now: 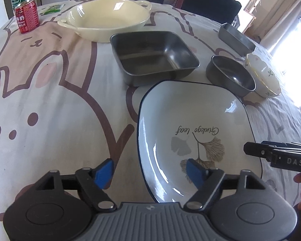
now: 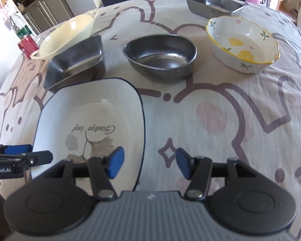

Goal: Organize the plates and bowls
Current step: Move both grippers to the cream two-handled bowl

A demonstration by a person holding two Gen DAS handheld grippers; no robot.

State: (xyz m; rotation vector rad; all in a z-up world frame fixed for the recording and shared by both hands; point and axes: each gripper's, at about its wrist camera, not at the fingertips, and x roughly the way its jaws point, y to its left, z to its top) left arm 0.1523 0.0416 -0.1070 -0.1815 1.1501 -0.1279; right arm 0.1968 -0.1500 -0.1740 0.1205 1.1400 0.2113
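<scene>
left wrist view: the left gripper (image 1: pixel 150 172) is spread wide, straddling the left rim of the square leaf plate (image 1: pixel 190 124) lying flat on the counter (image 1: pixel 60 104), pinching nothing. right wrist view: the right gripper (image 2: pixel 148 163) is spread over the plate's right rim, empty.

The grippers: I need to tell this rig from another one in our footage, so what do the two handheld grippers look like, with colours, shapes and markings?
Both match: the left gripper and right gripper each have a ribbed grey body, two round black housings, black linkage arms with silver pivot pins, and blue finger pads. Seen side-on, the right gripper's black side reads "DAS" in white; the left gripper's reads "nRobot.AI". No cables or sleeves show.
</scene>
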